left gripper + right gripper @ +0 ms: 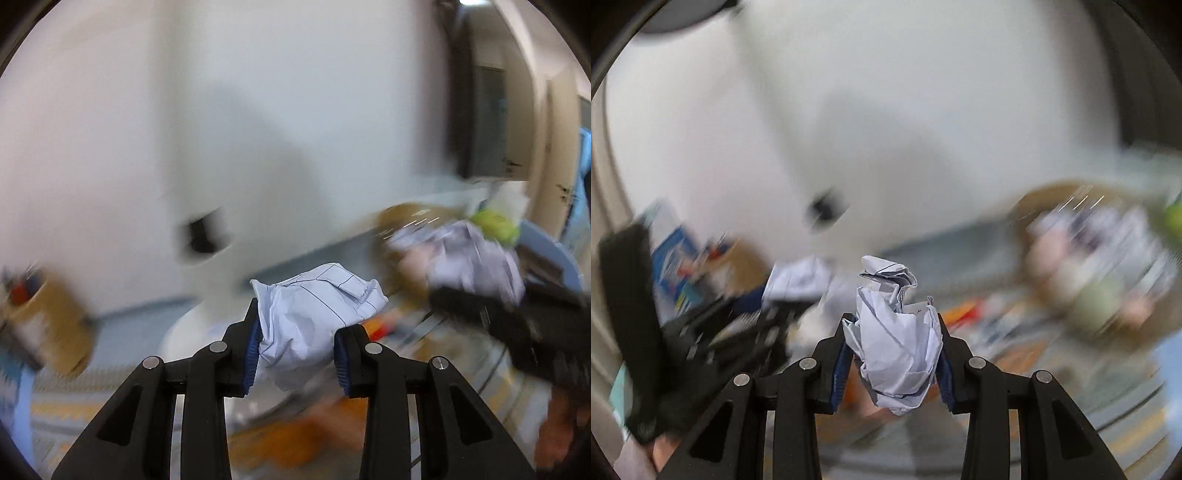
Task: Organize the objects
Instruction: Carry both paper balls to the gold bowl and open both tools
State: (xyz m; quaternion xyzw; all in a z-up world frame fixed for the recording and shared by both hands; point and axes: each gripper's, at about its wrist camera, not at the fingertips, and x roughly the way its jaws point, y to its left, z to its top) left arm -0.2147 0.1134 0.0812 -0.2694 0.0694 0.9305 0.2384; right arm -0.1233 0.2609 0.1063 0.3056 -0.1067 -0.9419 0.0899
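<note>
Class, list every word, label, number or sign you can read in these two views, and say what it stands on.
None can be read.
Crumpled white lined paper ball in the left claw: ruled lines only.
Crumpled white paper wad in the right claw: pen strokes, illegible.
Blue packaging: blurred.

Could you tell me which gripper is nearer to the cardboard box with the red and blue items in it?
Left. The left gripper, shut on a crumpled paper ball, has the cardboard box close on its left; the right gripper sees the box beyond the left gripper.
</note>
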